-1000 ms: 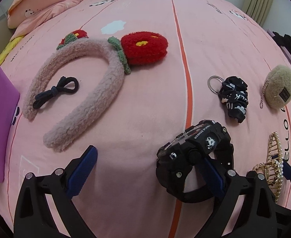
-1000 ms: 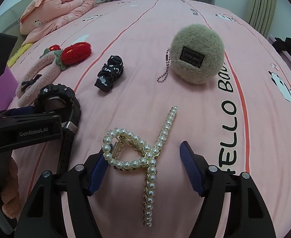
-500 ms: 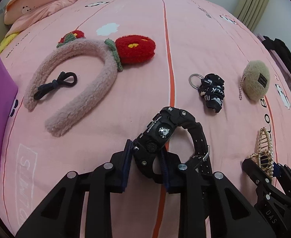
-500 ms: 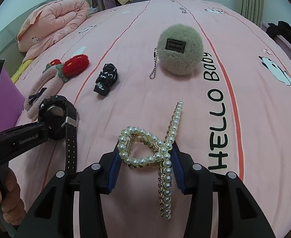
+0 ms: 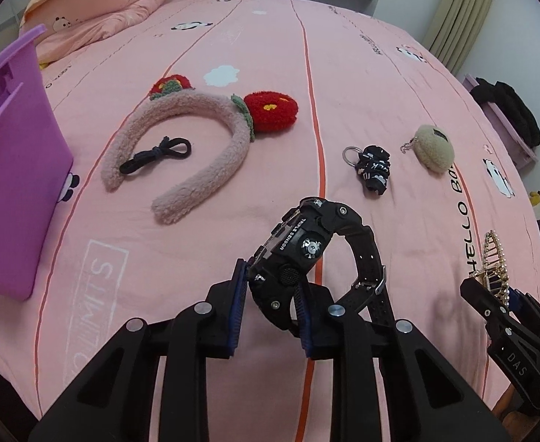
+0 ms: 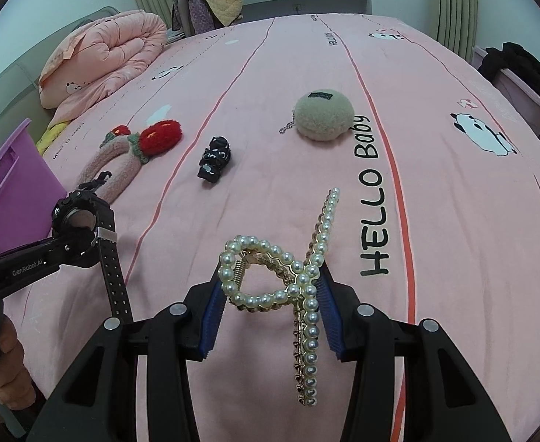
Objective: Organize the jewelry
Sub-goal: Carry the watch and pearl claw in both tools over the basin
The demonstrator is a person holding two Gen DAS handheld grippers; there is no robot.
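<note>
My left gripper (image 5: 270, 305) is shut on a black wristwatch (image 5: 303, 250) and holds it above the pink bed; the watch also shows at the left of the right wrist view (image 6: 82, 221). My right gripper (image 6: 270, 305) is shut on a pearl hair claw clip (image 6: 292, 280), lifted off the bed; the clip also shows at the right edge of the left wrist view (image 5: 494, 261). A purple bin (image 5: 8, 169) stands at the left.
On the bed lie a fuzzy pink headband with red flowers (image 5: 211, 136), a black hair tie (image 5: 159, 154), a black keyring charm (image 5: 373, 165) and a beige plush pouch (image 5: 434, 147). A folded pink quilt (image 6: 100, 55) lies at the far left.
Both grippers closed on their items, the left on the watch and the right on the pearl clip, and lifted them off the bed. The purple bin has come further into view.
</note>
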